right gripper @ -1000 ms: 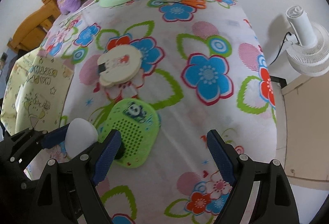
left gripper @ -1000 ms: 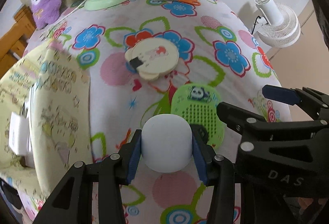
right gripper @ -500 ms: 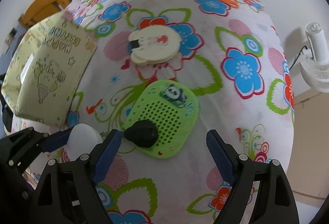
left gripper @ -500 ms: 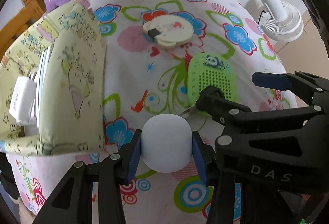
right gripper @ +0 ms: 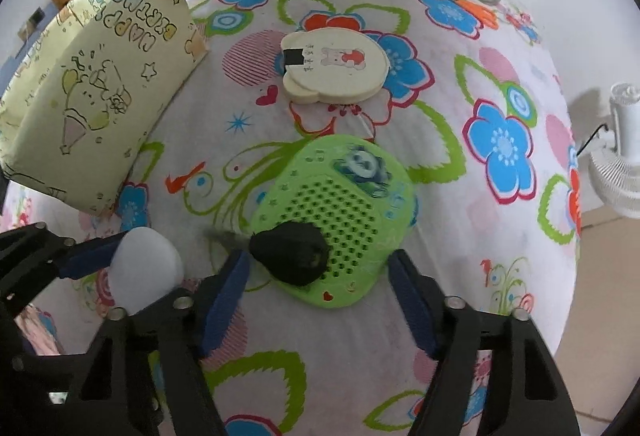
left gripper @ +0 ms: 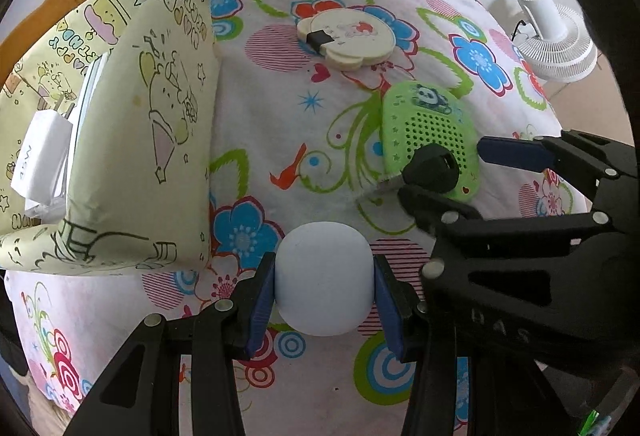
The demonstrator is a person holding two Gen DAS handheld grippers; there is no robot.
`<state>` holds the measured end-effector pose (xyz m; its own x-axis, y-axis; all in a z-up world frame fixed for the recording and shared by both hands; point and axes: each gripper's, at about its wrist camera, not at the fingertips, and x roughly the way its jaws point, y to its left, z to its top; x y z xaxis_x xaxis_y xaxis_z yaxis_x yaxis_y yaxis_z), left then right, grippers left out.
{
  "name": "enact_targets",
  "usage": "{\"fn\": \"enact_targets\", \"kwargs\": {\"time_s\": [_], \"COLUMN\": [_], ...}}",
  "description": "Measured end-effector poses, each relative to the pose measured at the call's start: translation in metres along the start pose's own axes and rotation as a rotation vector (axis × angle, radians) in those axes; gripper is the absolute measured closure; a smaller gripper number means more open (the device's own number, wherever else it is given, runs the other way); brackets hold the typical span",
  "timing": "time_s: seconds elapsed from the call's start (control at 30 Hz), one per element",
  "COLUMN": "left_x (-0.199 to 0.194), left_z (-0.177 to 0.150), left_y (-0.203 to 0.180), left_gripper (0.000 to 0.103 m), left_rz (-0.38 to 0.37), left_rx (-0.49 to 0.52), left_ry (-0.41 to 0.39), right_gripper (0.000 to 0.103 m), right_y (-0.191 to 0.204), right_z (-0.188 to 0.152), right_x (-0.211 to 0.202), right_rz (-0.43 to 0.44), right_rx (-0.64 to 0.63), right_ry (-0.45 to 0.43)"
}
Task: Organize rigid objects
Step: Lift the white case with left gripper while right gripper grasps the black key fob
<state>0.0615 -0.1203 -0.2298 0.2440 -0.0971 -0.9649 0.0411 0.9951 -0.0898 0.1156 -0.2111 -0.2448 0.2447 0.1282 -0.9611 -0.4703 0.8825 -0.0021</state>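
White rounded object [left gripper: 323,278] clamped in left gripper [left gripper: 324,296]; right gripper [right gripper: 320,300], jaws closing, straddles black key [right gripper: 290,250] on floral tabletop [right gripper: 460,220].

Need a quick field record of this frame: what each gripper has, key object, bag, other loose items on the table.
left gripper: shut on white rounded object
right gripper: open, jaws have just been closing, either side of the near edge of green perforated case; pads not touching
black-headed key: lying on the green case's near edge, blade pointing left
yellow patterned bag: left of table, white charger inside
cream round case: beyond green case, apart
surface: floral tablecloth
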Motion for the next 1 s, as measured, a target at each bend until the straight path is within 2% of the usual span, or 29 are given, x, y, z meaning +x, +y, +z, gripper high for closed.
{"fn": "enact_targets", "kwargs": {"time_s": [0.1, 0.17, 0.23, 0.3, 0.33, 0.37, 0.57, 0.6, 0.63, 0.7, 1.0], "left_x": [0.001, 0.000, 0.000, 0.000, 0.000, -0.001, -0.002, -0.002, -0.003, -0.003, -0.001], "left_z": [0.001, 0.000, 0.002, 0.005, 0.006, 0.006, 0.008, 0.008, 0.008, 0.009, 0.018], "left_y": [0.001, 0.002, 0.004, 0.005, 0.005, 0.006, 0.006, 0.006, 0.006, 0.005, 0.010], "left_gripper": [0.055, 0.055, 0.055, 0.055, 0.055, 0.055, 0.055, 0.055, 0.055, 0.055, 0.055], "left_rz": [-0.001, -0.002, -0.003, -0.003, -0.002, -0.002, -0.002, -0.004, -0.005, -0.007, -0.003], "left_rx": [-0.002, -0.004, -0.012, -0.015, -0.015, -0.015, -0.012, -0.014, -0.016, -0.019, -0.059], "left_ry": [0.001, 0.000, -0.001, -0.003, -0.003, -0.003, -0.005, -0.005, -0.006, -0.010, -0.011], "right_gripper": [0.034, 0.041, 0.059, 0.068, 0.080, 0.081, 0.079, 0.072, 0.061, 0.044, 0.042], "right_y": [0.001, 0.001, 0.001, -0.001, -0.003, -0.004, -0.012, -0.013, -0.013, -0.015, -0.008], "right_z": [0.000, -0.002, -0.003, -0.004, -0.004, -0.006, -0.003, -0.002, -0.001, 0.001, 0.020], "right_x": [-0.001, -0.004, -0.007, -0.008, -0.006, -0.003, -0.009, -0.011, -0.013, -0.017, -0.012], "right_rz": [-0.001, -0.005, -0.006, 0.005, 0.021, 0.034, 0.050, 0.047, 0.044, 0.051, 0.052], "right_rx": [-0.004, -0.003, 0.004, 0.015, 0.024, 0.033, 0.052, 0.047, 0.041, 0.033, -0.127], "right_ry": [-0.006, -0.013, -0.023, -0.015, -0.003, 0.014, 0.006, 0.003, 0.000, -0.011, -0.022]}}
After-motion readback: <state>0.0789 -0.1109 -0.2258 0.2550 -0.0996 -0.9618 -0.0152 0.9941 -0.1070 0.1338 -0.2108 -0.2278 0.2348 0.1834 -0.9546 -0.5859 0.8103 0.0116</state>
